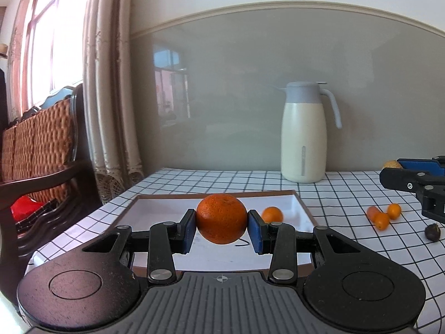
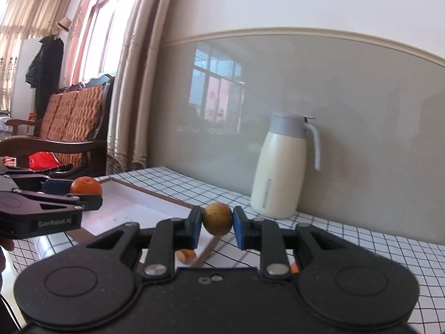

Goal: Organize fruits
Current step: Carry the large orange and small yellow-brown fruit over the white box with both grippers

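Left gripper [image 1: 222,229] is clamping one orange [image 1: 221,218] at frame centre, hovering over the tray [image 1: 299,206]. Right gripper [image 2: 217,226] is pinching one brown fruit [image 2: 217,218] above the tray's corner. Judged early: one small orange [image 1: 272,214] is lying in the tray; three kumquats [image 1: 381,220] and one dark fruit [image 1: 432,231] are waiting at right.

Both grippers are matte black plastic: the left gripper [image 1: 221,231] and right gripper [image 2: 217,226] have blue finger pads [image 1: 256,232], silver rivets, round discs and ribbed bases; white "GenRobot.AI" lettering marks the left one.
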A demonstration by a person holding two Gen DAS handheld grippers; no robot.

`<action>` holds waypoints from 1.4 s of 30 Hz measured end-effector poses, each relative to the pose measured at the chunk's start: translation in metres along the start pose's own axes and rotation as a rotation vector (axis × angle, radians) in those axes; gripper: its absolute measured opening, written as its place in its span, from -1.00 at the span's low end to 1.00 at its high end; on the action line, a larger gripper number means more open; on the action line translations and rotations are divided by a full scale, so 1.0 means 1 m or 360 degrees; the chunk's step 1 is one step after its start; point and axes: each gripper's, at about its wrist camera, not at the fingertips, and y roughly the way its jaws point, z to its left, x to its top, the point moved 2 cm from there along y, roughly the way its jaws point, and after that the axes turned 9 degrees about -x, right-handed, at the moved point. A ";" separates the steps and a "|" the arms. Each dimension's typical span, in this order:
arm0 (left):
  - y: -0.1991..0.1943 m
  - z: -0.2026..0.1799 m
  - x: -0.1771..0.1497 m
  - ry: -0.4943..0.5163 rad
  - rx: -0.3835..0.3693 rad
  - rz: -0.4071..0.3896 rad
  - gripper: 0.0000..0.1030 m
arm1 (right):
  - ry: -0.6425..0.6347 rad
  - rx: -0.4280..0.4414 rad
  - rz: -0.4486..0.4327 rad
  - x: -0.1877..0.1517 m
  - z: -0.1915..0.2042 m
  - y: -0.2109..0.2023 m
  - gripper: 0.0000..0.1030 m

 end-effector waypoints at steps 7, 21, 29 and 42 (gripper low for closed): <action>-0.003 0.019 -0.002 -0.0037 0.0044 -0.0006 -0.22 | -0.0002 0.0042 -0.0015 0.006 0.019 0.006 -0.69; -0.007 0.059 -0.003 -0.0099 0.0144 -0.0033 -0.22 | 0.0001 0.0161 -0.0039 0.020 0.059 0.025 -0.69; 0.000 0.079 0.001 -0.0130 0.0202 -0.0059 -0.22 | 0.0000 0.0180 -0.0012 0.024 0.068 0.043 -0.69; 0.048 0.095 0.007 -0.0144 0.0233 -0.0001 -0.22 | 0.0034 0.0099 0.0078 0.021 0.058 0.083 -0.69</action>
